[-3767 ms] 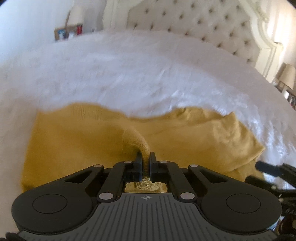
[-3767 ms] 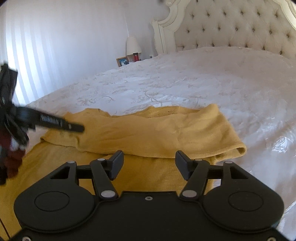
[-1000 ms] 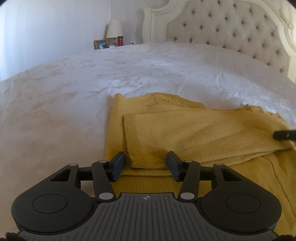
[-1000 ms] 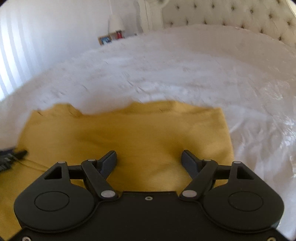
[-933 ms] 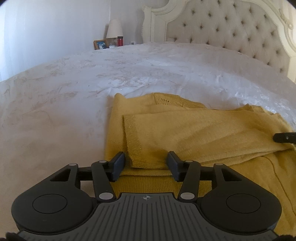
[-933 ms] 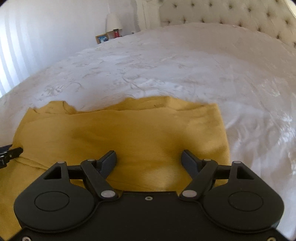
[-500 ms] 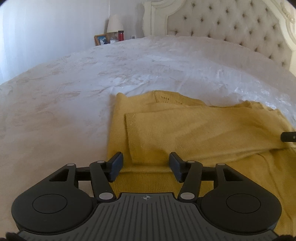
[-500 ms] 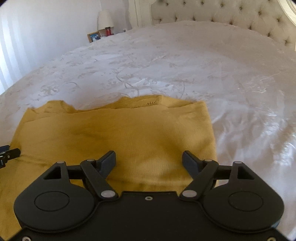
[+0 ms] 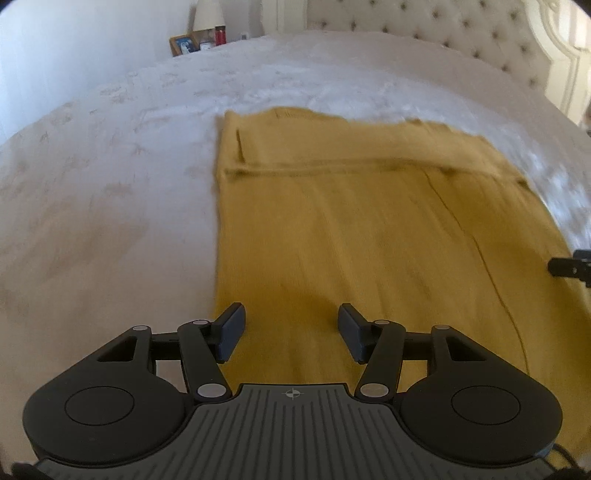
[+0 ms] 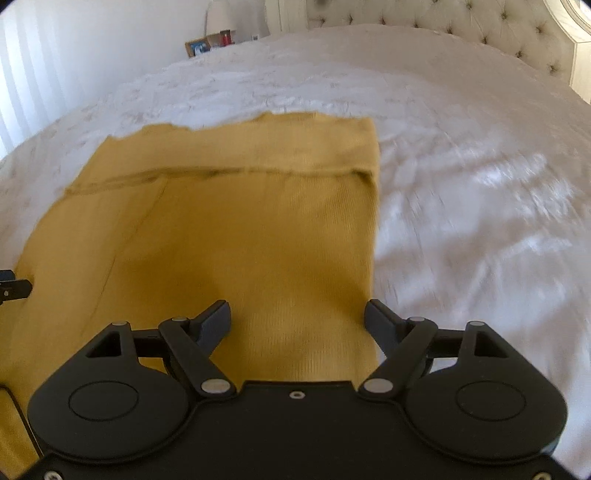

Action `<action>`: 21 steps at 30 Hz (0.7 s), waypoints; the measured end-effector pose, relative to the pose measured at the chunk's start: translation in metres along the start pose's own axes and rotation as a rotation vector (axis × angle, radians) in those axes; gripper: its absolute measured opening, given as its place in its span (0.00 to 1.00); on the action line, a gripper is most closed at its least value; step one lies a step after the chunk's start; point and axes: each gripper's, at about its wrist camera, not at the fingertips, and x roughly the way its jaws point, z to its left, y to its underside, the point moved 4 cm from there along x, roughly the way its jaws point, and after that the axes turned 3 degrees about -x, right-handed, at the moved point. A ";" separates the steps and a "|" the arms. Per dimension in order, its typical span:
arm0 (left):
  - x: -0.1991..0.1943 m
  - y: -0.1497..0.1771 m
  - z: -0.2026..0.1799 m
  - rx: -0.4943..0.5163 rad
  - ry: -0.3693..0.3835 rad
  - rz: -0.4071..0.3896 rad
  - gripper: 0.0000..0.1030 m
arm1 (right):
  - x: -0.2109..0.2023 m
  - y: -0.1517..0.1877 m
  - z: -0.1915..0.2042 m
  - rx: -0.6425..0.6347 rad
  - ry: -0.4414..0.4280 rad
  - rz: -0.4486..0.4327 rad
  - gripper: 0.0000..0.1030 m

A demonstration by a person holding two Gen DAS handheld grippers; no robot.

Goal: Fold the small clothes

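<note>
Left wrist view: white bedspread fills the left; lamp and photo frame upper left. Left gripper low centre, jaws released, nothing between them, over the near left edge of the yellow garment, which lies flat mid-frame with 1 folded band across its far end. Tufted headboard upper right. Right wrist view: right gripper spread wide, empty, over the garment's right edge.
</note>
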 end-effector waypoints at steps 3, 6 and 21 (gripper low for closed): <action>-0.012 0.018 -0.005 0.012 -0.001 0.010 0.54 | -0.016 0.018 0.001 0.026 0.001 0.019 0.80; -0.024 0.031 -0.007 0.020 0.004 0.017 0.55 | -0.030 0.037 0.001 0.059 -0.001 0.038 0.81; -0.083 0.090 -0.019 -0.007 0.082 0.105 0.56 | -0.076 0.083 0.002 0.178 -0.048 0.102 0.84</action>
